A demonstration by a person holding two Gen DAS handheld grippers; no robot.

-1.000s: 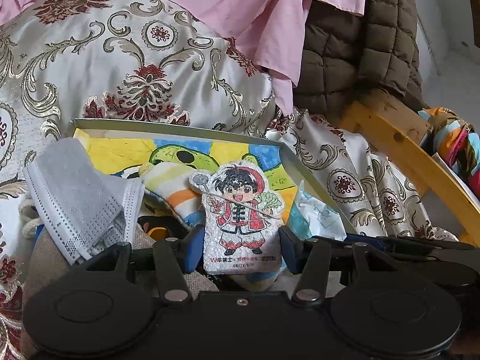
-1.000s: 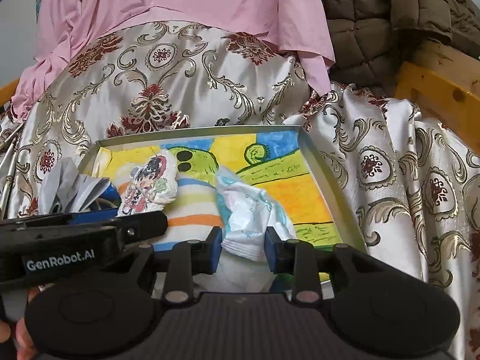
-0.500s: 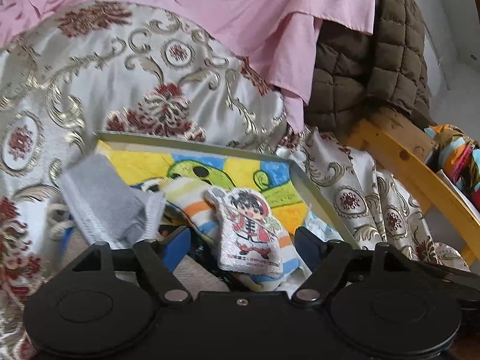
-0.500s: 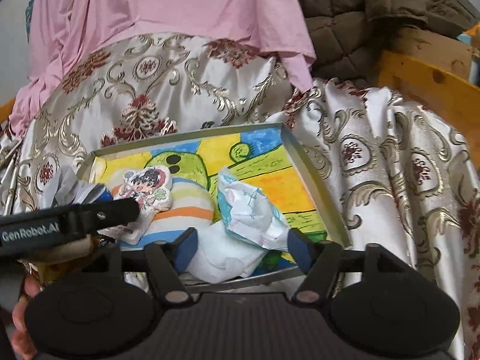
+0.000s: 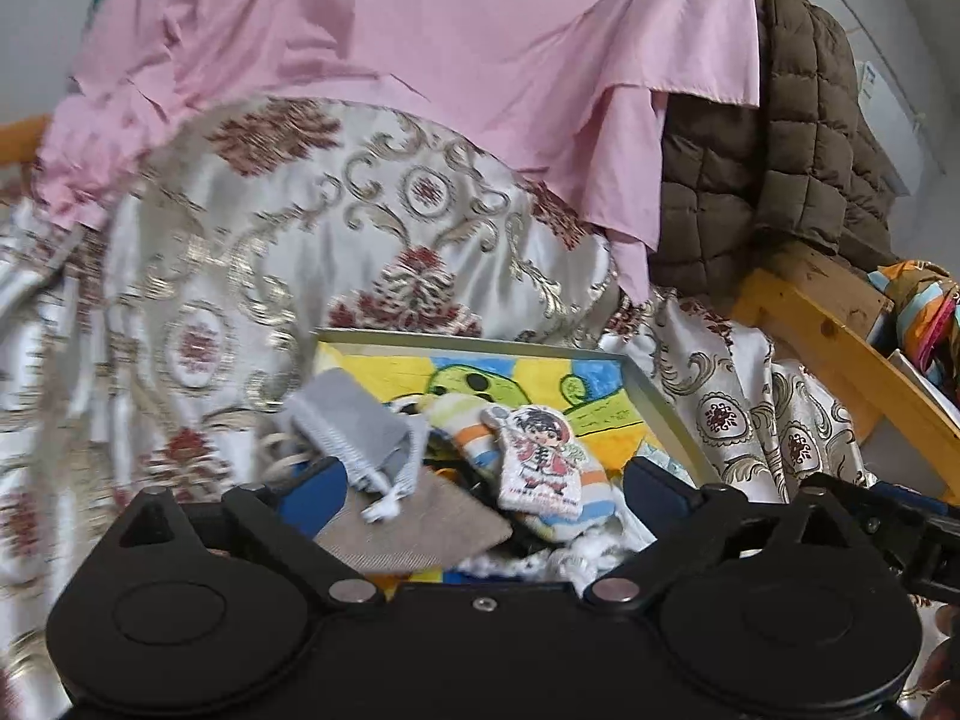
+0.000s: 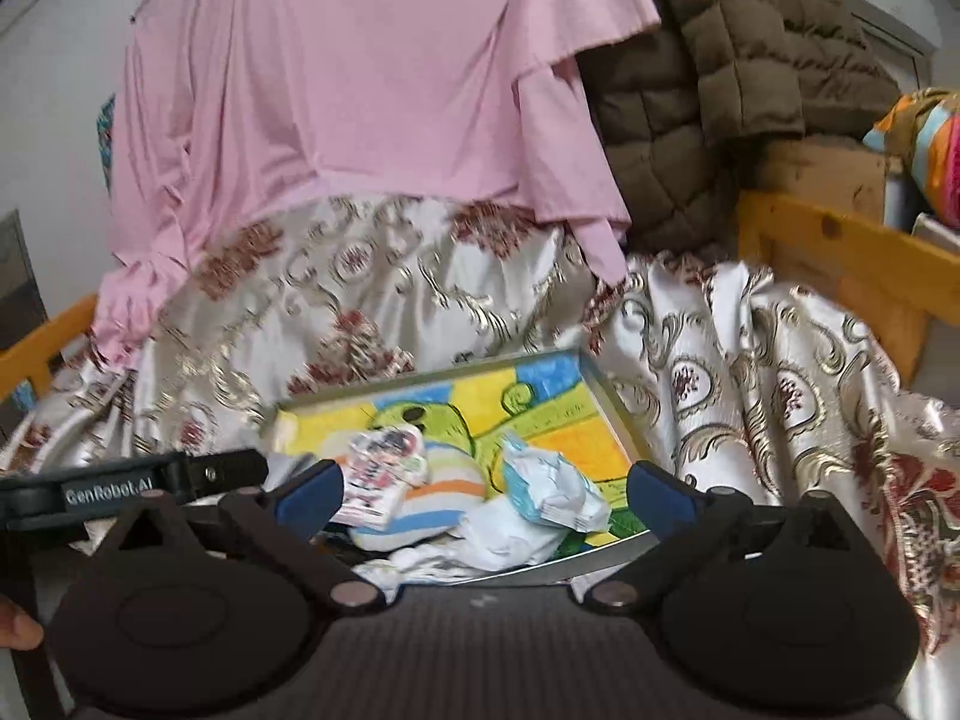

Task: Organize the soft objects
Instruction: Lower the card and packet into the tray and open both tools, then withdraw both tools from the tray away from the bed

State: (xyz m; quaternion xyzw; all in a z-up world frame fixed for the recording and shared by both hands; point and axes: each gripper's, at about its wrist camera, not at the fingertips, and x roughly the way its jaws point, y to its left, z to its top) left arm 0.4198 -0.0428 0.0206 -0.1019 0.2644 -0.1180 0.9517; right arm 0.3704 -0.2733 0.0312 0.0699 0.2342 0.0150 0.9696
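A metal tray (image 5: 660, 414) with a colourful cartoon bottom lies on the brocade cloth and holds soft things. In the left wrist view: a cartoon-boy sponge pad (image 5: 540, 462), a striped sock (image 5: 474, 432), a grey face mask (image 5: 354, 426), a beige cloth (image 5: 414, 522). My left gripper (image 5: 480, 486) is open and empty, just above them. In the right wrist view the tray (image 6: 606, 402) holds the pad (image 6: 384, 468), sock (image 6: 444, 498) and a white-blue crumpled packet (image 6: 546, 492). My right gripper (image 6: 486, 492) is open and empty, near the tray's front.
A pink garment (image 5: 420, 60) and a brown quilted jacket (image 5: 774, 144) hang behind the tray. A yellow wooden frame (image 5: 840, 348) runs along the right. The gold-and-red brocade cloth (image 5: 240, 276) covers the surface all around. The left gripper's body (image 6: 120, 486) shows in the right view.
Both grippers opened, letting go of the pad and the white-blue packet, which now lie in the tray. Both have drawn back and up from the tray.
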